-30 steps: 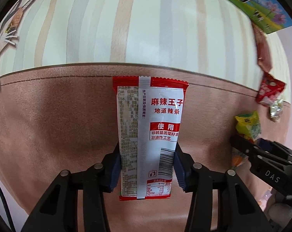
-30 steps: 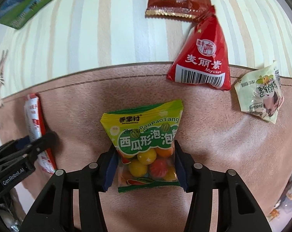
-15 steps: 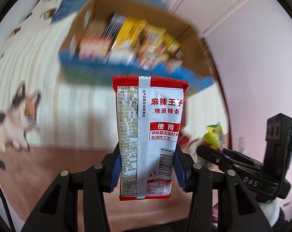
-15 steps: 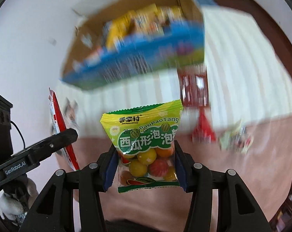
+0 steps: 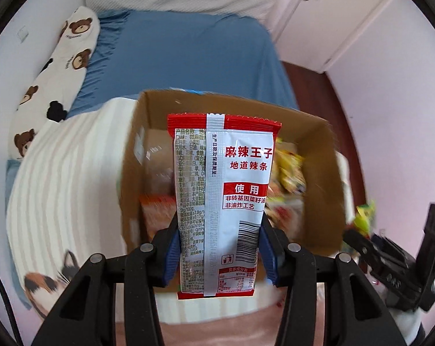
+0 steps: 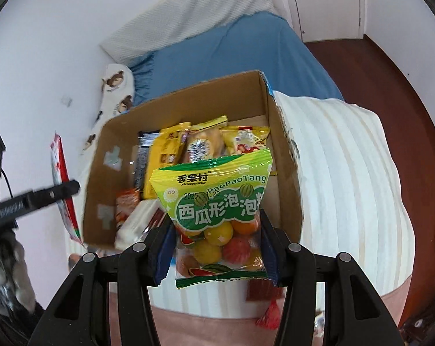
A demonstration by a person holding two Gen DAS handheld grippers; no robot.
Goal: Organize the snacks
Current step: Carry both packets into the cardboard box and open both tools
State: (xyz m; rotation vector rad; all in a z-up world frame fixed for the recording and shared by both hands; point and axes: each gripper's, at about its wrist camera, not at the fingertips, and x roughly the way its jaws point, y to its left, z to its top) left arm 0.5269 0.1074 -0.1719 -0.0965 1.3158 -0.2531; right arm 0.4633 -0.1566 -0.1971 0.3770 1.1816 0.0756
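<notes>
Above the box (image 6: 286, 155) we clamp a red packet (image 5: 220, 201) in our left gripper (image 5: 219, 253) and a gum bag (image 6: 214, 216) in our right gripper (image 6: 216, 255).

Two wrist fisheyes, both looking steeply down from above the bed.

Left view: along its hand-held gripper (image 5: 219, 248) onto the cardboard box (image 5: 131, 173) from close above, right hand-held gripper (image 5: 390, 259) at the right edge. Right view: same box (image 6: 286, 173) (seen from the other side), left hand-held gripper (image 6: 33, 201) at the left edge. Shared: box, striped blanket (image 5: 67, 173), blue sheet (image 6: 232, 49).
</notes>
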